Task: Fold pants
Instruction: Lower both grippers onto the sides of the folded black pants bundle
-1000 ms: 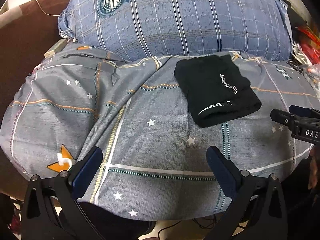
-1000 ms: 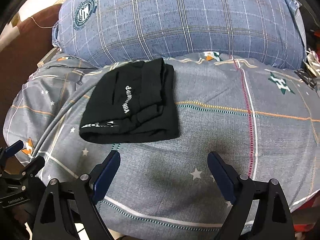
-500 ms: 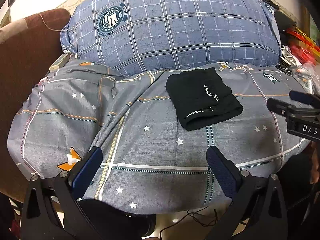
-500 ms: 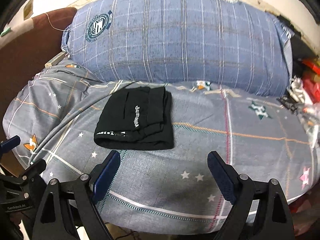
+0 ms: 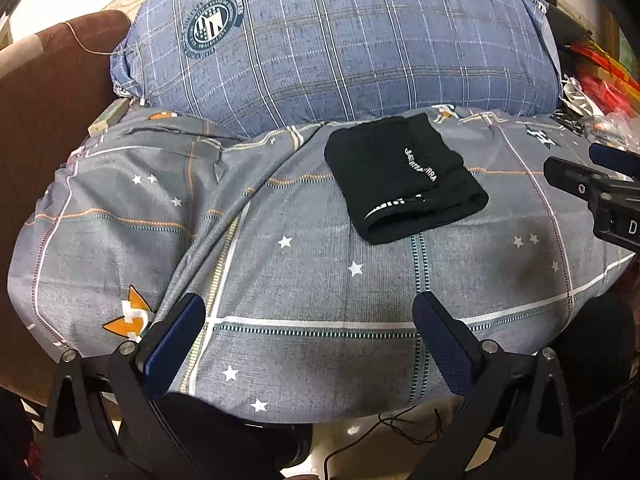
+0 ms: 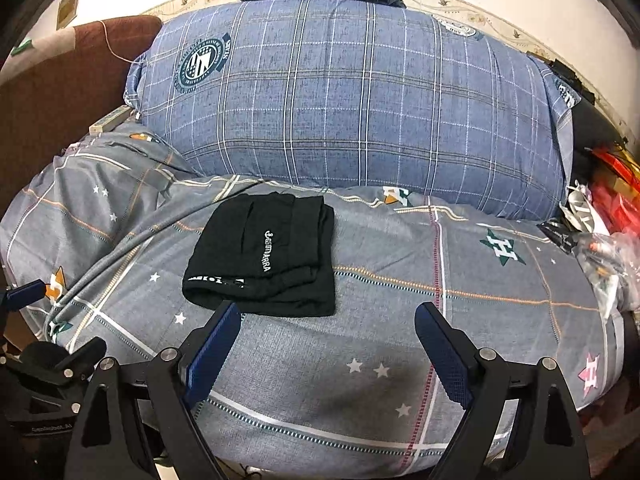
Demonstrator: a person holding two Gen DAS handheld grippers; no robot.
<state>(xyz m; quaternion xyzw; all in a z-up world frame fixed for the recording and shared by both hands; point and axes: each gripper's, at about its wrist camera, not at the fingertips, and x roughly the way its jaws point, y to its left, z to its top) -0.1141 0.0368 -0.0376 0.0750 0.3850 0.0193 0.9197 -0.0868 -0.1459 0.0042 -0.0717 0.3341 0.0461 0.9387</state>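
The black pants (image 5: 400, 180) lie folded into a small rectangle with white lettering on the grey star-patterned bed cover (image 5: 280, 280). They also show in the right wrist view (image 6: 268, 264). My left gripper (image 5: 308, 340) is open and empty, held back over the bed's front edge, apart from the pants. My right gripper (image 6: 328, 344) is open and empty, just in front of the pants and not touching them. It shows at the right edge of the left wrist view (image 5: 592, 184).
A large blue plaid pillow (image 6: 352, 100) lies behind the pants. A brown headboard (image 6: 48, 92) stands at the left. Red packaging and clutter (image 6: 608, 216) sit at the far right. The floor with a thin cable (image 5: 400, 428) shows below the bed edge.
Both grippers have pulled back and up from the bed, so the folded pants look smaller and farther away. The pants have not moved. Both grippers stay open.
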